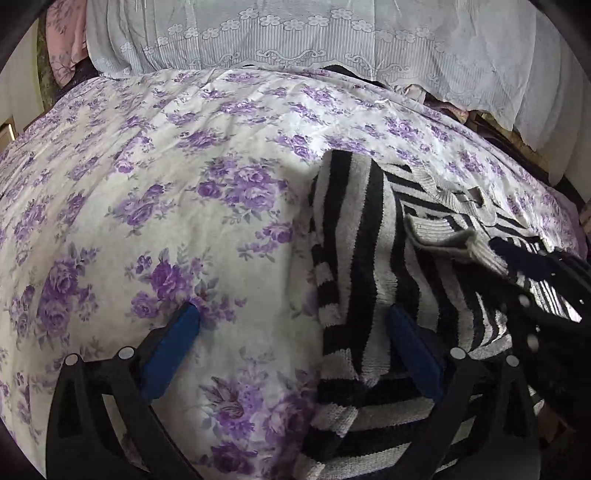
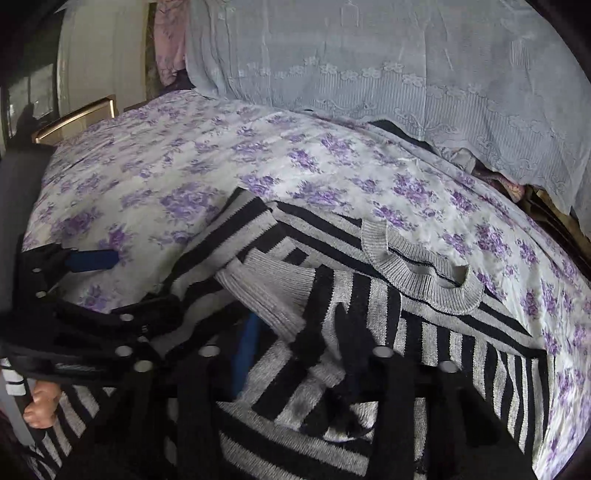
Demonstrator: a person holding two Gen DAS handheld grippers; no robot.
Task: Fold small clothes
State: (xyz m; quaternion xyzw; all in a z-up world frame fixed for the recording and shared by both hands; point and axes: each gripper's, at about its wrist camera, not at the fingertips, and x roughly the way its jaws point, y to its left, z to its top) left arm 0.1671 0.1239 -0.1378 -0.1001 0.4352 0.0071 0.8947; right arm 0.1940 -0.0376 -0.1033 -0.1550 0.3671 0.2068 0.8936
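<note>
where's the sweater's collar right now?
The grey ribbed collar sits right of centre in the right wrist view, at the far edge of the striped sweater, bordering the floral sheet, beyond the right gripper.

Bedspread [image 1: 155, 206]: white, purple roses; under and ahead of tongs.
Lace cover [image 1: 295, 33]: pale, flower-trimmed; far ahead.
Pink cloth [image 2: 168, 48]: ahead-left corner.
Gold-toned frame [image 2: 75, 118]: left.

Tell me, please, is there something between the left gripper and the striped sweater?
Nothing visible. The left gripper is open right at the sweater: one blue finger is over the knit, the other over the floral sheet.
</note>
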